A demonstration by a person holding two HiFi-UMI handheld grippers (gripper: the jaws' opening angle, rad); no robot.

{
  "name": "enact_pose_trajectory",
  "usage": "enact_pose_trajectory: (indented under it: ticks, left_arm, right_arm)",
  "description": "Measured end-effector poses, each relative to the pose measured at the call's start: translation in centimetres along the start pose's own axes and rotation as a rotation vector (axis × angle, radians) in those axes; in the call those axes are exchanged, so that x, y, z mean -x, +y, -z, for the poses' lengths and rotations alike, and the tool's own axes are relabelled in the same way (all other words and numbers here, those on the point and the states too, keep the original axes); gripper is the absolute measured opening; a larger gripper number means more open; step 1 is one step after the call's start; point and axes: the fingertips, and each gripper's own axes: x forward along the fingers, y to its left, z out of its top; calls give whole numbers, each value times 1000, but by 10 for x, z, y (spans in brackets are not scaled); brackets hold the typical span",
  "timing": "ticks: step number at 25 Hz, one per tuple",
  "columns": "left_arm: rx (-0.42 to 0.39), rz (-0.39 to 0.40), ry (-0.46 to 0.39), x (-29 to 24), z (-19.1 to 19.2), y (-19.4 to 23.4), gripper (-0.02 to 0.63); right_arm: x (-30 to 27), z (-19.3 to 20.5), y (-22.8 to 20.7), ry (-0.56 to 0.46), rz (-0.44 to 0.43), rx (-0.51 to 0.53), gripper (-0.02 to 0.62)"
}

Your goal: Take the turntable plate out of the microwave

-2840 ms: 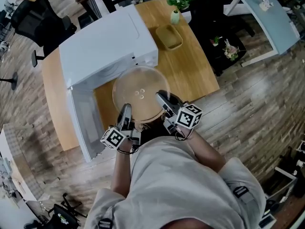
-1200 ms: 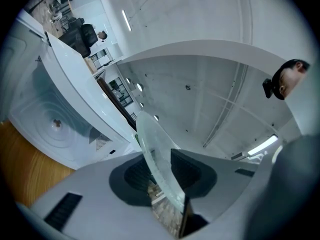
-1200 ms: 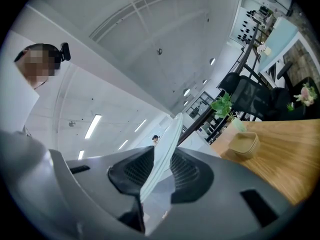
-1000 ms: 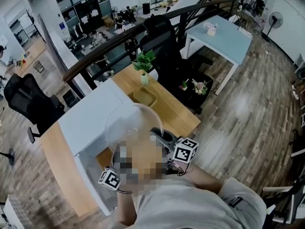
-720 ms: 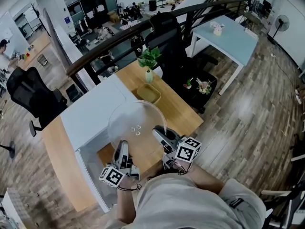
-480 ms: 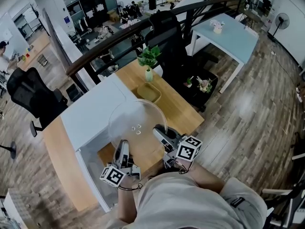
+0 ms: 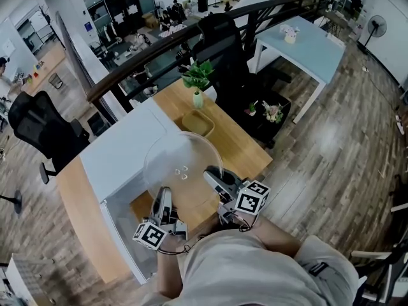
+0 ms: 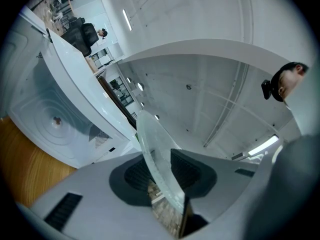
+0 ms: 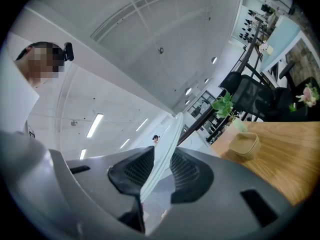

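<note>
A potted plant stands near a tan tray.

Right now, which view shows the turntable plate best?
Head view: the whole turntable plate shows as a clear disc, out of the microwave, with the left gripper and right gripper clamped on its near rim. The left gripper view and right gripper view each show only an edge-on sliver of rim between their jaws.

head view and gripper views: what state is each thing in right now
turntable plate: out of the microwave, held up in the air by its rim
microwave: door open, no plate in the cavity
left hand-held gripper: shut on the turntable plate
right hand-held gripper: shut on the turntable plate
plant vase: upright
</note>
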Motion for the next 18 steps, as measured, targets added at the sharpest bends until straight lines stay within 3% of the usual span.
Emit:
enact_pose_trajectory:
  ticks: [18]
  left_arm:
    - [8, 2, 3, -2, 5, 0, 124]
  right_arm:
    - [3, 1, -5, -3, -21, 0, 101]
